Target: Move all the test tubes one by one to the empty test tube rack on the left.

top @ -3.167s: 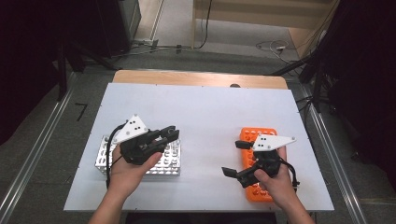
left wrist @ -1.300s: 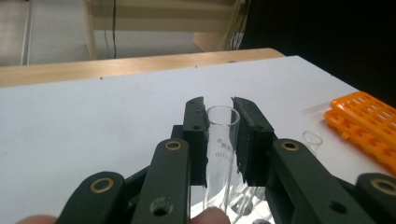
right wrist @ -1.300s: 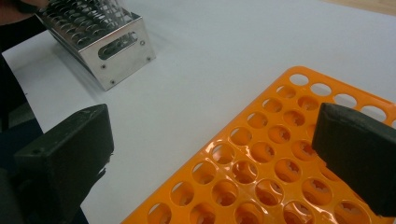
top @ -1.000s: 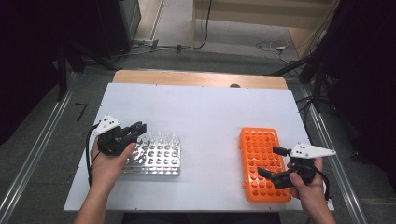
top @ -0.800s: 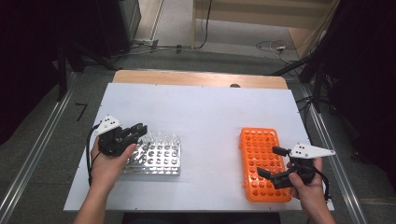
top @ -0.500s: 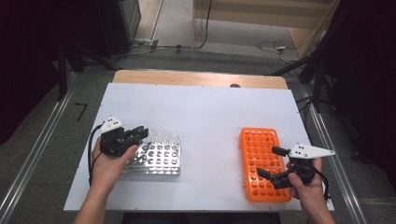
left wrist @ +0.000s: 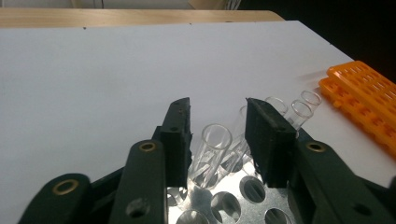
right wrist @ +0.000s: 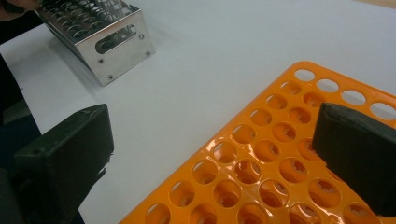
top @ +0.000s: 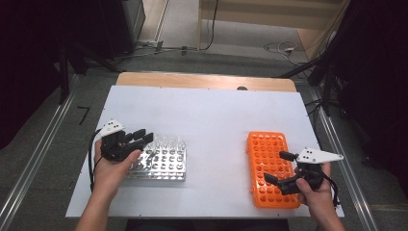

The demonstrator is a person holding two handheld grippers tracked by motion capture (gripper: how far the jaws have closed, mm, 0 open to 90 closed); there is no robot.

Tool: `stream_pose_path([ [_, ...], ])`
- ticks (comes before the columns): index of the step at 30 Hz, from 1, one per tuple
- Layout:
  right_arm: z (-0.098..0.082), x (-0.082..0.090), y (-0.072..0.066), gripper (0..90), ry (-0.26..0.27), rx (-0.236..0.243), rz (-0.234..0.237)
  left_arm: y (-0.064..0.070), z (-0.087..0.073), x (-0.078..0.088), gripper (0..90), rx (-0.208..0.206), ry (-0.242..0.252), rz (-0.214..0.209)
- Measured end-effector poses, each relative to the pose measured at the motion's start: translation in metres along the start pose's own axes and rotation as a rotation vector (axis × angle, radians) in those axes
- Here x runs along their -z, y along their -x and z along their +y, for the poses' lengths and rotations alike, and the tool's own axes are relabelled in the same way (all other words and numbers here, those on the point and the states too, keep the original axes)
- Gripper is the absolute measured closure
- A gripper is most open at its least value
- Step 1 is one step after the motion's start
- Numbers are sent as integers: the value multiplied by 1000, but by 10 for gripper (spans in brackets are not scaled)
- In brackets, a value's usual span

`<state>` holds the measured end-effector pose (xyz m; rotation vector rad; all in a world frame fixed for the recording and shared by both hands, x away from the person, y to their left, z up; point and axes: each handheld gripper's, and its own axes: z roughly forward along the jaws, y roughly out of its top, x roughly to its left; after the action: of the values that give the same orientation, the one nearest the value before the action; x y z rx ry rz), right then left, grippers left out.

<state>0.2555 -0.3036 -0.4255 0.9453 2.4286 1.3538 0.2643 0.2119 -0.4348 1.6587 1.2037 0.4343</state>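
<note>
In the high view the left gripper (top: 142,139) sits at the lower left of the frame, over the upper left corner of the metal tube rack (top: 159,160), which rests on the white worktop (top: 211,115). In the left gripper view its fingers (left wrist: 180,137) have just been opening and now stand a little apart, with a clear glass tube (left wrist: 212,154) upright in the rack between them; a gap shows between the tube and the right-hand pad, while on the left side I cannot tell whether the pad touches it. More clear tubes (left wrist: 303,109) stand in a row behind, toward the right of that frame. At the lower right of the high view the right gripper (top: 279,168) hovers over the orange rack (top: 269,149), which lies flat on the worktop well apart from the metal one. In the right gripper view its fingers (right wrist: 70,154) are spread wide with nothing between them, above the orange rack's round holes (right wrist: 261,154).
</note>
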Motion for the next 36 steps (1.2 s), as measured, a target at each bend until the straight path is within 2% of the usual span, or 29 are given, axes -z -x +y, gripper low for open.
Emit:
stream_pose_path([
  [4,1,1,0,0,8,-1,1,1,1,4,443,-2,27,-17],
  [6,0,1,0,0,9,1,-1,3,2,5,360,-16,30,-13],
  [14,1,2,2,0,24,0,-8,11,2,13,69,-46,64,-45],
  [17,0,2,3,0,31,-5,-7,14,0,17,17,-47,85,-70],
  [25,-2,3,9,0,47,-5,-25,21,-10,25,0,-77,116,-105],
  [36,-9,9,23,0,68,-21,-55,20,-25,41,0,-83,134,-92],
])
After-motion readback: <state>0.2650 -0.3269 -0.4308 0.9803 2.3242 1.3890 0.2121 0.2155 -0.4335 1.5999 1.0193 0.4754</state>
